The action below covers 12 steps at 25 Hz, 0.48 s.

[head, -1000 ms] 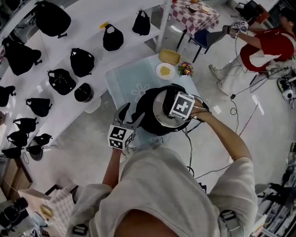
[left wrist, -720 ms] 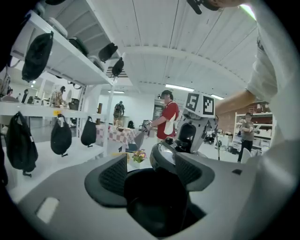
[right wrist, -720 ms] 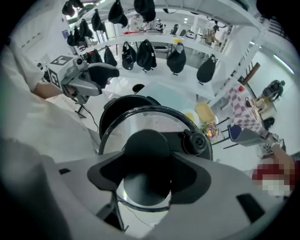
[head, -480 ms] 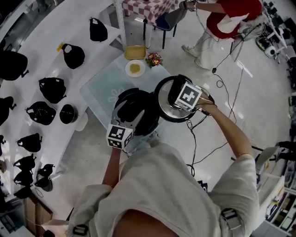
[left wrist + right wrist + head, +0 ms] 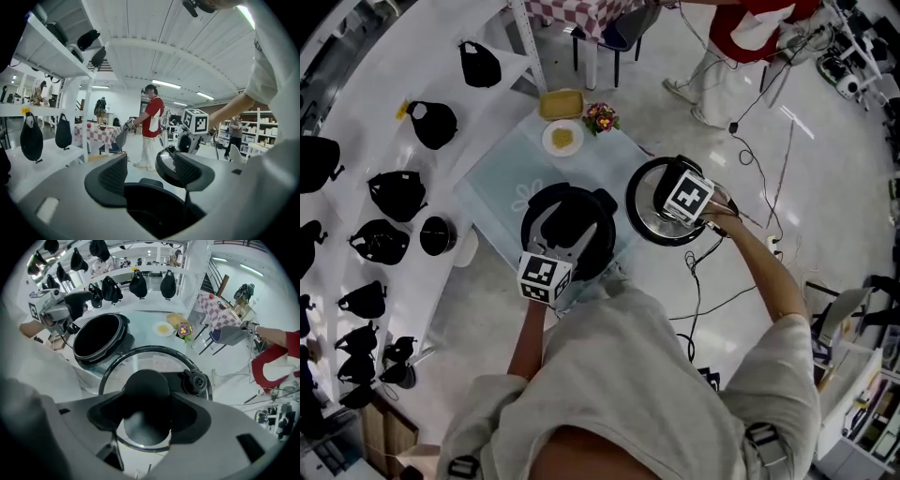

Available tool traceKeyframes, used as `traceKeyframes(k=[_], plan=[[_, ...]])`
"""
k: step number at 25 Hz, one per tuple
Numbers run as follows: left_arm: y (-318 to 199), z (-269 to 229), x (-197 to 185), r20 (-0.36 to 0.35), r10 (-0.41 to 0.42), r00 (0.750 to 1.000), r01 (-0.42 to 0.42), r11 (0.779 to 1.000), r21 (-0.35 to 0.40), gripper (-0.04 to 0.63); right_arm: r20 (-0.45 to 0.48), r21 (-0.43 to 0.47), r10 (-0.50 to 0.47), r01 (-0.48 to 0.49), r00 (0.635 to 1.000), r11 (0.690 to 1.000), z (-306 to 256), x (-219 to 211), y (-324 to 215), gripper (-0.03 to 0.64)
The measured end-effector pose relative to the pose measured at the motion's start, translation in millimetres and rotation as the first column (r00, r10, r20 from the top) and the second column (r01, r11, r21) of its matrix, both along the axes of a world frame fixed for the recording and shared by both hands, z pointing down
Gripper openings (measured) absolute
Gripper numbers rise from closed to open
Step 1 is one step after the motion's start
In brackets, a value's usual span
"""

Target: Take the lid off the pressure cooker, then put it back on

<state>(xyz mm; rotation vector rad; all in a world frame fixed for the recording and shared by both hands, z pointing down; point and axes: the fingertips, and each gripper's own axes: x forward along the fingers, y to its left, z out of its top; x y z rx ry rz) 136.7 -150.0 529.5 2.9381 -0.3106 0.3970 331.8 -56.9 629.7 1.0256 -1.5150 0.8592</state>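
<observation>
The black pressure cooker pot (image 5: 572, 230) (image 5: 98, 336) stands uncovered on the pale glass-topped table (image 5: 502, 183). Its glass lid (image 5: 642, 211) (image 5: 187, 364) hangs to the pot's right, past the table's edge and above the floor. My right gripper (image 5: 675, 208) (image 5: 146, 413) points straight down and is shut on the lid's black knob (image 5: 146, 385). My left gripper (image 5: 562, 234) (image 5: 150, 173) reaches over the pot's near rim. Its jaws stand apart, the pot's black edge lies between them, and no pad visibly presses on it.
At the table's far end are a plate of yellow food (image 5: 562, 138), a yellow box (image 5: 561, 103) and a small flower pot (image 5: 602, 118). White shelves with black bags (image 5: 398, 192) run along the left. Cables (image 5: 703, 281) trail across the floor; a person in red (image 5: 759, 23) stands beyond.
The lid has come off the pot and travelled right, clear of the table. The left gripper has moved from beside the pot onto its near rim.
</observation>
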Motion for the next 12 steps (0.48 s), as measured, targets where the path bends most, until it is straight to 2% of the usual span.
traceKeyframes(k=[5, 8, 12], plan=[[-15, -5, -4, 0.022, -0.054, 0.998, 0.054, 0.999, 0.007, 0.31, -0.024, -0.084, 0.022, -0.023, 0.999, 0.996, 55, 19, -7, 0.272], [-22, -7, -8, 0.036, -0.08, 0.996, 0.08, 0.997, 0.023, 0.31, 0.027, -0.057, 0.027, -0.026, 0.999, 0.998, 93, 13, -26, 0.272], [-30, -8, -16, 0.052, -0.122, 0.991, 0.121, 0.992, 0.03, 0.31, 0.049, -0.036, 0.019, -0.017, 0.999, 0.999, 134, 8, -50, 0.272]])
